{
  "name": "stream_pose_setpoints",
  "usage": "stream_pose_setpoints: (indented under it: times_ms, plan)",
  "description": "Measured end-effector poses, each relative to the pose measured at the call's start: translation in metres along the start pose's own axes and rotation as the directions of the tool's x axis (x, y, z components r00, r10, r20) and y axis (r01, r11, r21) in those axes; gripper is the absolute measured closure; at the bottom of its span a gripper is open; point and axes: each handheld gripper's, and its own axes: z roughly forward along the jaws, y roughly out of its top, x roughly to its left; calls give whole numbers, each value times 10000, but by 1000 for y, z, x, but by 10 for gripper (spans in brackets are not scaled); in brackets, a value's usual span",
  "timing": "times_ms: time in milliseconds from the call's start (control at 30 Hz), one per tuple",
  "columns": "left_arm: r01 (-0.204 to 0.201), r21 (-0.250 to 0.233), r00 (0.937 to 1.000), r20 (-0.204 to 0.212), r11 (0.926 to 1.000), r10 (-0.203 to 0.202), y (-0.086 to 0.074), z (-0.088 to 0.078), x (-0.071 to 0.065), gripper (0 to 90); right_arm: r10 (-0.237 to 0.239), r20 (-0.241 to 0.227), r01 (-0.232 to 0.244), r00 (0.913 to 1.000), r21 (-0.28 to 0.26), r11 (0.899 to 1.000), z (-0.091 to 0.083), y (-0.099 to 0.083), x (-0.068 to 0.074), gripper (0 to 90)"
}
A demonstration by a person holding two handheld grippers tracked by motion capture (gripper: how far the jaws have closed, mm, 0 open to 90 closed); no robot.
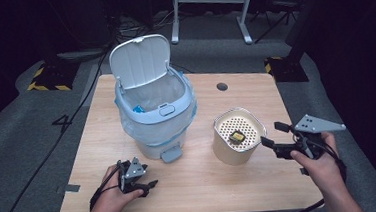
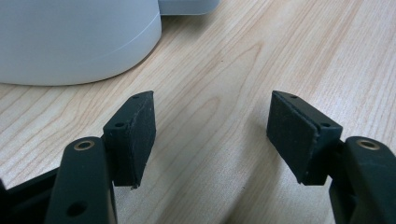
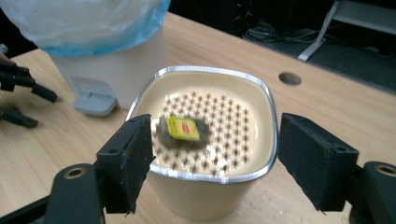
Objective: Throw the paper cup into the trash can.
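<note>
Yellow-labelled tea bag (image 3: 182, 129), its print too blurred to read, lies in the cream container (image 1: 225, 153), right gripper (image 1: 274, 137) apart beside it, left gripper (image 2: 212, 135) apart near the bin (image 1: 151, 143).

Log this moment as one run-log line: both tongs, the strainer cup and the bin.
left tongs: open, on table | right tongs: open, nearing cup | cup: tea bag on strainer | bin: lid up, lined

Overhead plus two close claw-mounted views
</note>
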Motion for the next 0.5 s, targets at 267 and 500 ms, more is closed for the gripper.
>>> stream_pose_setpoints:
  times_ms: [267,500]
  plan:
    - [180,-24,9998,35,9998,-180,-1,0,1,316,462,92,-465,9989,370,9982,-1,-44,2,269]
    - [372,-136,9993,92,9992,-371,-3,1,2,307,833,164,-845,9964,919,9922,11,-80,0,261]
